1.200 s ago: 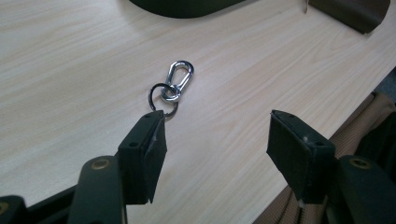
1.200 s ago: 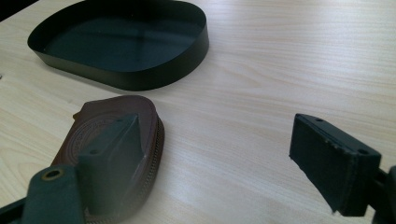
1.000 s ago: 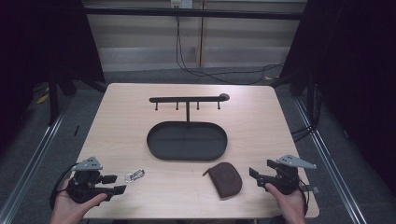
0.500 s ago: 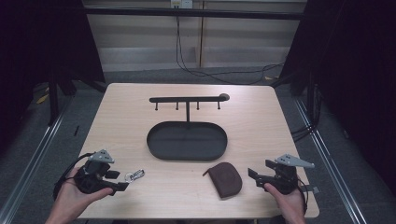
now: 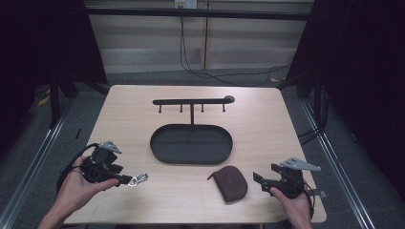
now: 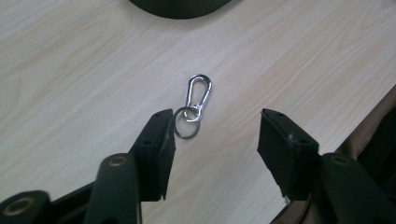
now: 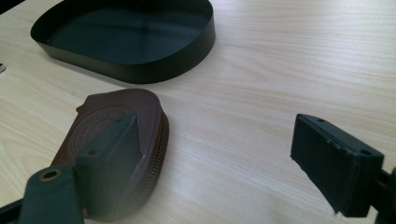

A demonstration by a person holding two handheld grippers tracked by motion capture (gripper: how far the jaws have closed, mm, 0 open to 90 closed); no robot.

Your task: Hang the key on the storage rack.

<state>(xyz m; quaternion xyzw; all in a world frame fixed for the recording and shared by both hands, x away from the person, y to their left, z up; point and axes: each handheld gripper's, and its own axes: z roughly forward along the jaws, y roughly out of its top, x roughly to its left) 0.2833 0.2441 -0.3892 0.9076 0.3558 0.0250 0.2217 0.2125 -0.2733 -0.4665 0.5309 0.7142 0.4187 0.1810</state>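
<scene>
Left gripper has been closing, jaws partway apart with the key clip just ahead, unheld, so closing now could nudge it away.

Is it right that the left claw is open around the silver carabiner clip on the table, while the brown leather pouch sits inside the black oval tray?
Not quite. The brown leather pouch lies on the bare table, just outside the black oval tray, as the high view shows. The rest holds: the left claw is open, its jaws just closing in, with the silver carabiner clip on the table by them.
</scene>
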